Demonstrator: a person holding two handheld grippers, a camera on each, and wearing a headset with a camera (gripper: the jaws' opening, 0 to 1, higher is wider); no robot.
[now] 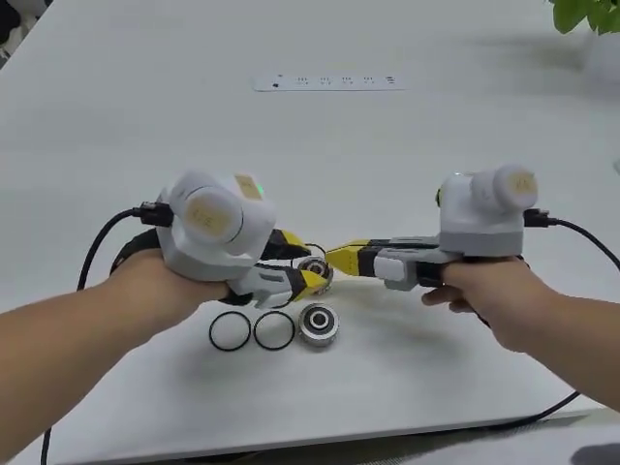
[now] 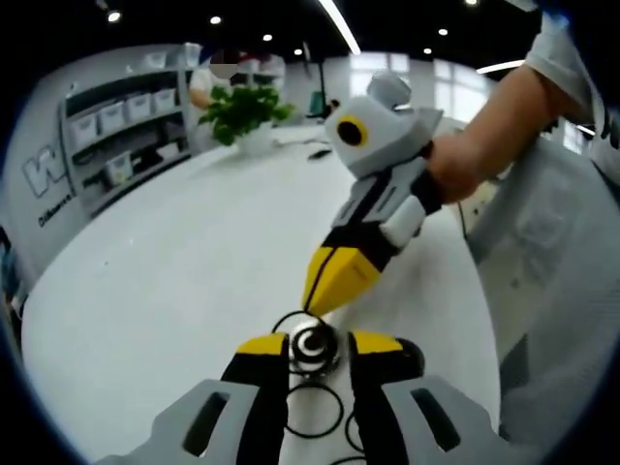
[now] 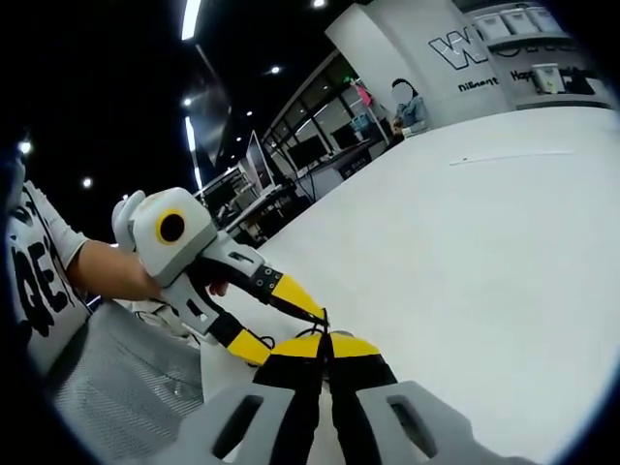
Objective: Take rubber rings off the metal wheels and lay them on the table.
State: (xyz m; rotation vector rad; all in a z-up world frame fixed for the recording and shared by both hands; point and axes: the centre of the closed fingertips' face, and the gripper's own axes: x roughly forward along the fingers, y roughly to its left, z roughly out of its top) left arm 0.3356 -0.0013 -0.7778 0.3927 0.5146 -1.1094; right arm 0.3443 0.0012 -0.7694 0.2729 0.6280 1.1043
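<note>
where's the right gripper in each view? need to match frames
Head view: right gripper right of centre, tips pointing left at the held metal wheel.
Left gripper view: right gripper enters from upper right, pinching the rubber ring above the wheel.
Right gripper view: right gripper, own jaws at bottom centre.
Shared landmark: left gripper, tip to tip with it.

There are two metal wheels (image 1: 319, 325) (image 1: 315, 272), three rubber rings (image 1: 211, 332) (image 1: 256, 331) (image 2: 283, 321), one white power strip (image 1: 329, 82) and one green plant (image 1: 584, 12).
</note>
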